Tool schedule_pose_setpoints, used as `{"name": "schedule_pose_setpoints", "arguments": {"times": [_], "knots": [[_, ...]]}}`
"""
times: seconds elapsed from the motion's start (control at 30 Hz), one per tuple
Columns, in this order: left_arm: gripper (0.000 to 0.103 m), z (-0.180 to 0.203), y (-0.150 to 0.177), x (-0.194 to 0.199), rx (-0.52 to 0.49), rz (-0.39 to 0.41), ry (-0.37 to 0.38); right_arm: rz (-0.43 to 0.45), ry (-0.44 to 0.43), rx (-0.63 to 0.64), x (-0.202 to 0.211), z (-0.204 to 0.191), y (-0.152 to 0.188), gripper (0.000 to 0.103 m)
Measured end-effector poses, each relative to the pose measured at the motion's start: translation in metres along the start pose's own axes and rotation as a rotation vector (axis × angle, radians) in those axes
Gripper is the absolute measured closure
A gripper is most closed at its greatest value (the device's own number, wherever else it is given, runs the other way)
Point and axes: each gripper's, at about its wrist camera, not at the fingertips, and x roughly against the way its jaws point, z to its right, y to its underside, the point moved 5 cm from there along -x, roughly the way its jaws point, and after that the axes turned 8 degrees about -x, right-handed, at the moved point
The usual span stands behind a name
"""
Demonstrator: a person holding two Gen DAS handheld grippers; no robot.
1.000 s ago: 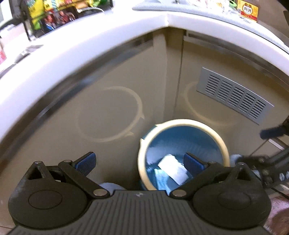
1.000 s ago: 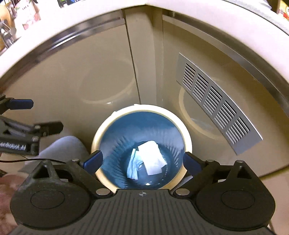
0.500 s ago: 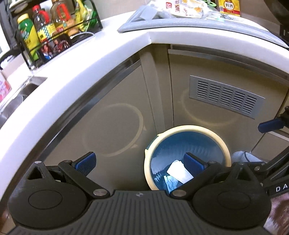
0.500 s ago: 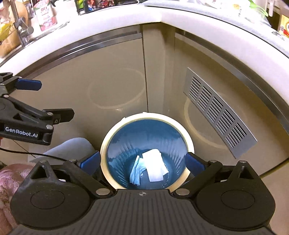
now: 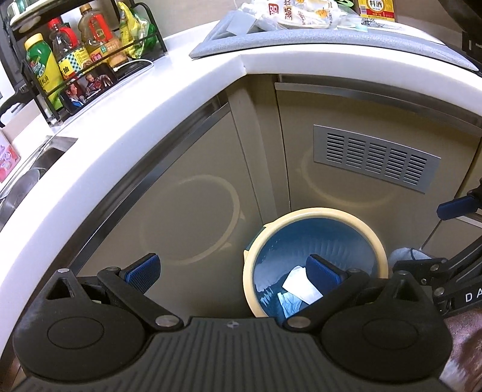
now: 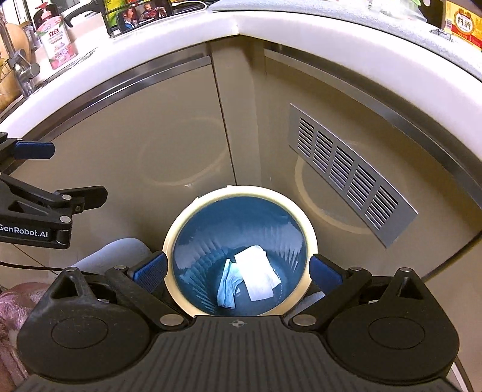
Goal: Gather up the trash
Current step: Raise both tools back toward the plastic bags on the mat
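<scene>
Both tongs had risen away from the bin (image 6: pixel 241 193); left tongs (image 5: pixel 232 273) and right tongs (image 6: pixel 239 270) gaped empty above the tissues (image 6: pixel 257 276).

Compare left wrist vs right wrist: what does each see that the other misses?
Left wrist only: the rack of bottles on the counter, the snack packets on the grey mat, and the sink edge.

Right wrist only: the pink soap bottle, the faucet, and the full bin floor with the light blue scrap unobstructed.

Both: the blue-lined trash bin in the cabinet corner, the white paper inside it, the silver vent, and both grippers open and empty.
</scene>
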Motion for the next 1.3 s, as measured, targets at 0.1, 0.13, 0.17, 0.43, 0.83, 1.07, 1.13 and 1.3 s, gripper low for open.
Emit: {"name": "schedule_pose_setpoints", "arguments": {"times": [0.1,0.13,0.17,0.43,0.83,1.07,1.13,1.3], "knots": [[0.0,-0.001,0.001,0.0,0.005,-0.002,-0.002,-0.006,0.001,0.003,-0.002,0.0,0.0,0.003],[0.0,-0.001,0.002,-0.001,0.006,-0.002,-0.002,-0.007,0.001,0.005,-0.003,0.0,-0.001,0.003],[0.0,-0.002,0.002,0.0,0.008,-0.002,-0.002,-0.007,0.002,0.008,-0.003,-0.001,-0.001,0.003],[0.0,-0.013,-0.001,0.008,0.018,0.023,-0.019,0.088,0.009,0.069,0.022,-0.008,-0.026,0.003],[0.0,-0.037,-0.037,0.021,0.053,0.019,-0.031,0.356,-0.012,0.147,0.091,-0.004,-0.121,0.001],[0.0,-0.05,-0.062,0.018,0.097,0.019,-0.005,0.502,0.092,0.241,0.089,0.013,-0.2,0.0],[0.0,-0.053,-0.065,0.016,0.119,0.011,0.019,0.522,0.13,0.255,0.079,0.019,-0.222,0.0],[0.0,-0.056,-0.071,0.008,0.127,-0.007,0.016,0.568,0.234,0.275,0.054,0.04,-0.278,0.0]]}}
